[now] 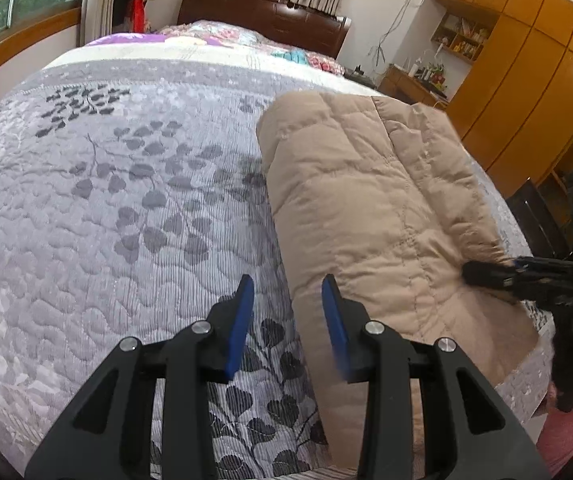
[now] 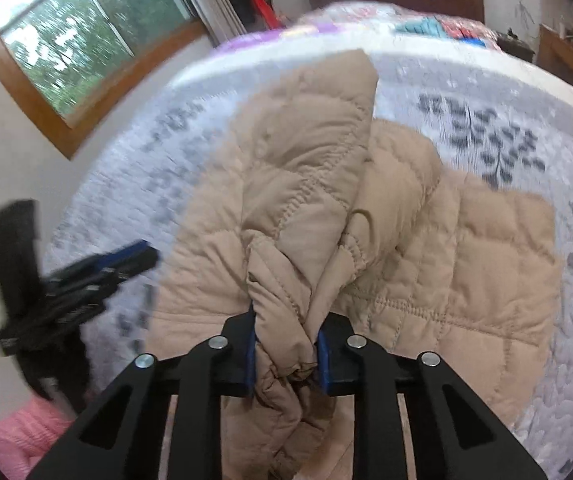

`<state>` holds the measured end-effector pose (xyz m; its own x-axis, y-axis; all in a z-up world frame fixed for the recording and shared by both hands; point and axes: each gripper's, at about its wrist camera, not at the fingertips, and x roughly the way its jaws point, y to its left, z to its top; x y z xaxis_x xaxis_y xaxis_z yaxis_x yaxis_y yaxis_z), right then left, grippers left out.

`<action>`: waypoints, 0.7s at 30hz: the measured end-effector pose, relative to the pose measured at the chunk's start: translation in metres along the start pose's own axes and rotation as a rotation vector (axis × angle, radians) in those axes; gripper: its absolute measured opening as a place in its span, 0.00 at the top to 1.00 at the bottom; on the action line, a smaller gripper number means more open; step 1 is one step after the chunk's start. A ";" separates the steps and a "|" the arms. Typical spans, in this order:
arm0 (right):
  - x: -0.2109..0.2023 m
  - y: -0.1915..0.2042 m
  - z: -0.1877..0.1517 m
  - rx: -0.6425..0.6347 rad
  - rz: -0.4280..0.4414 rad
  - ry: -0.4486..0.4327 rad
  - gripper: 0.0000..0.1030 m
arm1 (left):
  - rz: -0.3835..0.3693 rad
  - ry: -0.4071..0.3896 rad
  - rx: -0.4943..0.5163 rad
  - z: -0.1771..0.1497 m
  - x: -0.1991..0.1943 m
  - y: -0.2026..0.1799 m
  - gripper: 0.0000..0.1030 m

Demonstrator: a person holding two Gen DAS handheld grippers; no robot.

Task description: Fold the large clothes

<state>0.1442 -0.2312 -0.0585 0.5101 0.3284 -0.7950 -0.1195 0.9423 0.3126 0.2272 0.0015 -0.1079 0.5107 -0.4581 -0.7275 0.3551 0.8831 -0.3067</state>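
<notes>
A tan quilted padded coat [image 1: 378, 208] lies partly folded on the right side of a grey leaf-patterned bedspread [image 1: 106, 200]. My left gripper [image 1: 288, 292] hovers open over the coat's left edge, nothing between its blue pads. My right gripper [image 2: 284, 336] is shut on a bunched fold of the coat [image 2: 286, 264], which rises from the pads and drapes over the rest of the garment. In the left wrist view the right gripper [image 1: 486, 274] reaches in from the right at the coat's near edge. The left gripper [image 2: 126, 260] shows at the left of the right wrist view.
A dark wooden headboard [image 1: 262, 12] and a colourful patterned quilt [image 1: 222, 40] are at the far end of the bed. Wooden wardrobes [image 1: 526, 80] and a cluttered desk stand to the right. A window [image 2: 86, 40] is at the left. Pink fabric [image 2: 18, 436] shows near the bed's edge.
</notes>
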 end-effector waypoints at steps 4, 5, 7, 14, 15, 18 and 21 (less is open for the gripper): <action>-0.048 0.010 0.001 -0.045 0.002 -0.095 0.79 | -0.030 -0.039 0.020 0.009 -0.014 -0.013 0.66; -0.058 0.010 -0.001 -0.050 -0.003 -0.113 0.79 | -0.036 -0.049 0.029 0.011 -0.017 -0.018 0.66; -0.075 0.004 -0.004 -0.042 -0.011 -0.139 0.79 | -0.059 -0.067 0.055 0.014 -0.024 -0.032 0.66; -0.105 -0.046 -0.026 0.048 -0.056 -0.180 0.79 | -0.127 -0.045 0.161 0.017 -0.014 -0.085 0.66; -0.102 -0.053 -0.030 0.066 -0.056 -0.174 0.79 | -0.133 -0.034 0.172 0.016 -0.010 -0.090 0.66; -0.089 -0.077 -0.045 0.124 -0.045 -0.144 0.79 | -0.143 -0.005 0.204 0.012 0.004 -0.107 0.66; -0.065 -0.104 -0.059 0.192 -0.020 -0.100 0.79 | -0.138 0.029 0.221 0.006 0.020 -0.114 0.66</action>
<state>0.0734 -0.3465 -0.0697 0.5942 0.2925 -0.7492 0.0512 0.9159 0.3982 0.2020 -0.1092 -0.0837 0.4242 -0.5672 -0.7060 0.5842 0.7670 -0.2652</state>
